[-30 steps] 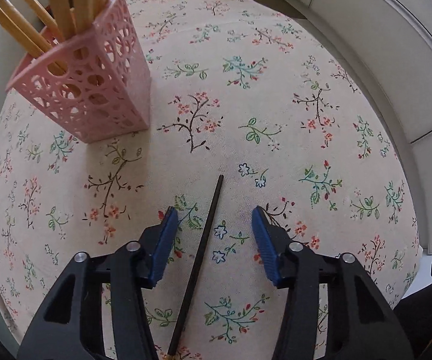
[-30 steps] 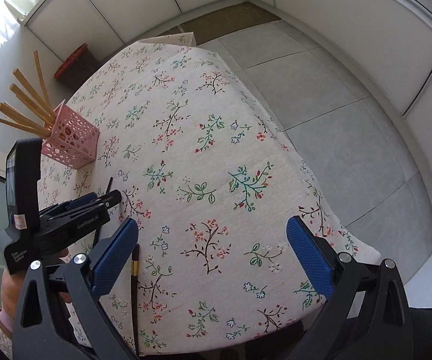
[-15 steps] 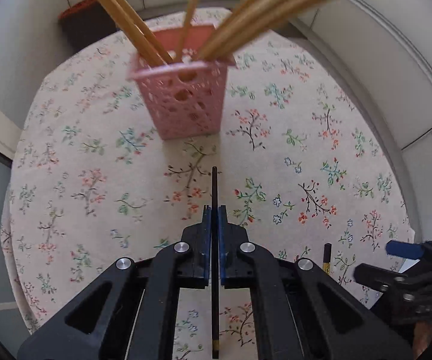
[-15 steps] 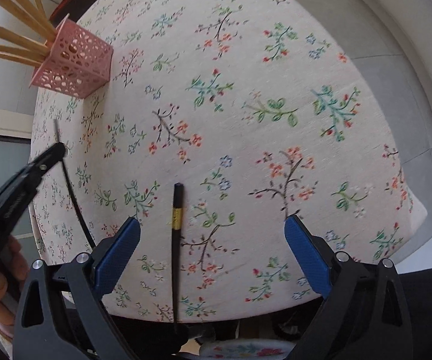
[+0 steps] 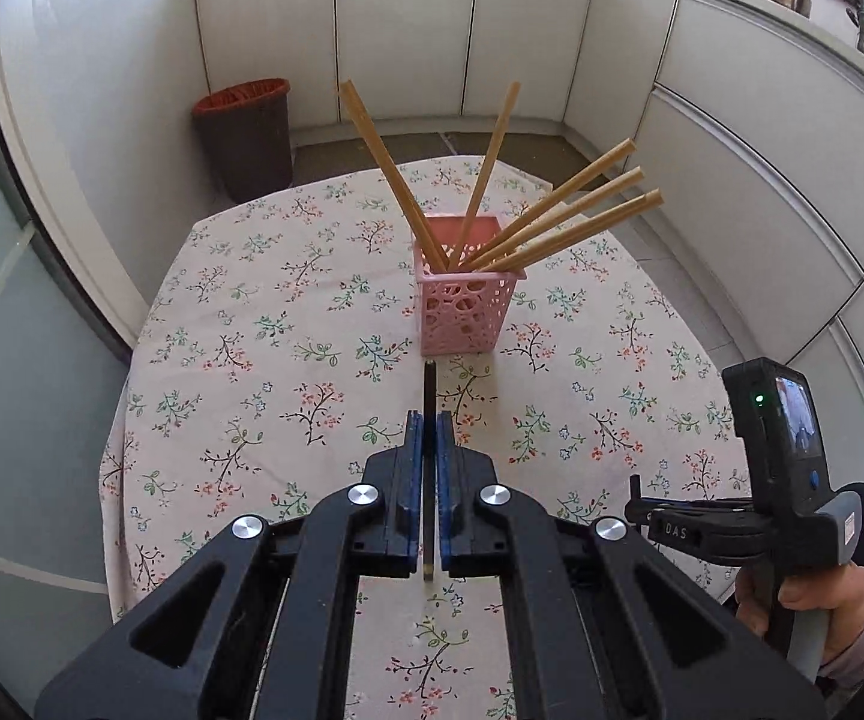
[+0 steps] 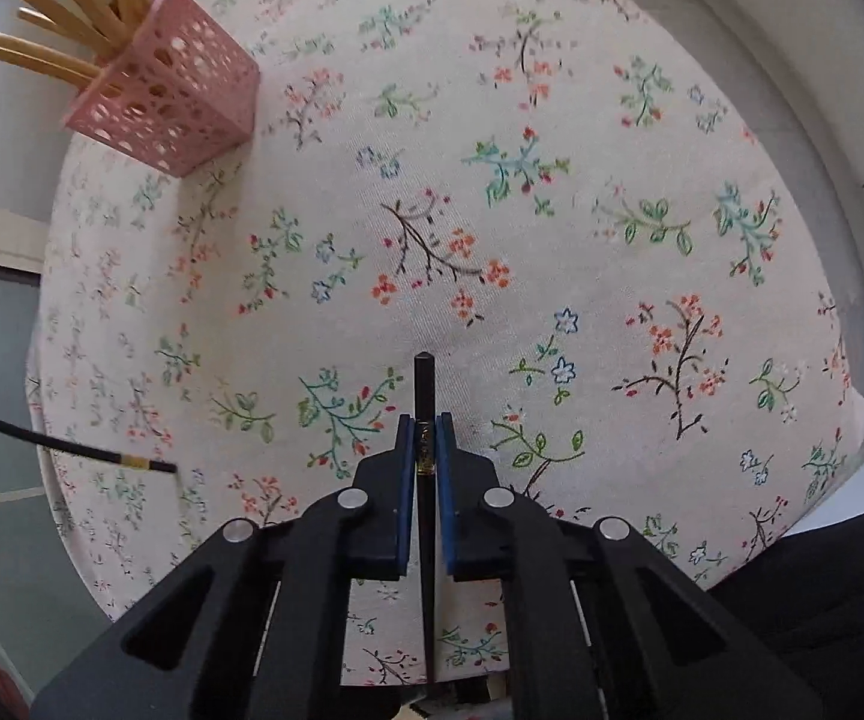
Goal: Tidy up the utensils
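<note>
Since 0.5 s ago, 1 black chopstick (image 6: 424,414) has been pinched by the right gripper (image 6: 426,426); another (image 5: 429,396) stays clamped in the left gripper (image 5: 429,426), aimed at the pink holder (image 5: 465,315) for insertion.

Black chopsticks (image 5: 429,396) (image 6: 424,387) clamped; wooden ones (image 5: 558,222) fill pink holder (image 5: 468,309).

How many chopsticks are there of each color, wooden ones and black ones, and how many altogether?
Wooden chopsticks in the pink holder: 5
Black chopsticks: 2, one in the left gripper, one in the right gripper
Total: 7
</note>
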{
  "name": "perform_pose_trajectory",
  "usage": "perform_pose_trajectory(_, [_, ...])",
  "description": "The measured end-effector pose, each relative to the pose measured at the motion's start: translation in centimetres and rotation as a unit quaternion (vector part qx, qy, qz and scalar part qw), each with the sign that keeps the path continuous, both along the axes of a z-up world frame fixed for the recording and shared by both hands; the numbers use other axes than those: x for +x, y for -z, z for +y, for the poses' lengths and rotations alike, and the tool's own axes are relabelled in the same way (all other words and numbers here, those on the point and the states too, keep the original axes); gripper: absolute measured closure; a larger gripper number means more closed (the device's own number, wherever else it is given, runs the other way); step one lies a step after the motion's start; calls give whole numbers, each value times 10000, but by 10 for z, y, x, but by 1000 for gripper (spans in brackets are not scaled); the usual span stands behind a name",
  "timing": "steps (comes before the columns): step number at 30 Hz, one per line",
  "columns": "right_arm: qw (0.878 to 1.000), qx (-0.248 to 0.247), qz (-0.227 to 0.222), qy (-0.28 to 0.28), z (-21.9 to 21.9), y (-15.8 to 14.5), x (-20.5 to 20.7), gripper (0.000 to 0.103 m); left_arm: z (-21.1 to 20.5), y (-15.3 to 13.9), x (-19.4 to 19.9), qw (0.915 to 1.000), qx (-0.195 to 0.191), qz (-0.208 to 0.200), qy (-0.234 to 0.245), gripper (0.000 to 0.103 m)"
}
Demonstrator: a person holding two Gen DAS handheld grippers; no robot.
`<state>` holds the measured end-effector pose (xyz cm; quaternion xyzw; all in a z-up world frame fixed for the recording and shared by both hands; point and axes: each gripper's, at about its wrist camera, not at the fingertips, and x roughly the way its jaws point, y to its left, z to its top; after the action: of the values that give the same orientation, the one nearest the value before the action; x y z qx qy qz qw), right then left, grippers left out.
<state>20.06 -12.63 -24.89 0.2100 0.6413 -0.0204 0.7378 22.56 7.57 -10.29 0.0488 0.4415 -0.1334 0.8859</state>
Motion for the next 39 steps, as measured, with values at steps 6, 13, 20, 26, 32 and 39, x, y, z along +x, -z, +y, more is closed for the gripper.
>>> perform_pose_trajectory(6, [9886, 67, -1442, -436, -4, -81, -23, 96, 10, -28, -14, 9993, -253, -287, -52, 100])
perform_pose_trajectory(13, [9628, 140, -2609, -689, -10, -170, -34, 96, 11, -64, -19, 9974, -321, -638, -110, 100])
perform_pose_trajectory(20, [9257, 266, -3667, -886, -3, -266, -31, 96, 6, -103, -16, 9945, -380, -973, -120, 100])
perform_pose_trajectory(26, [9024, -7, -4224, -855, 3, -309, 2, 96, -2, -135, 2, 9896, -526, -1324, -181, 100])
perform_pose_trajectory(32, [9030, -201, -4220, -784, 5, -303, 54, 96, -16, -145, 36, 9862, -706, -1478, -228, 100])
perform_pose_trajectory(39, [9095, -365, -4050, -867, 7, -268, 96, 96, -35, -126, 77, 9880, -726, -1347, -189, 100])
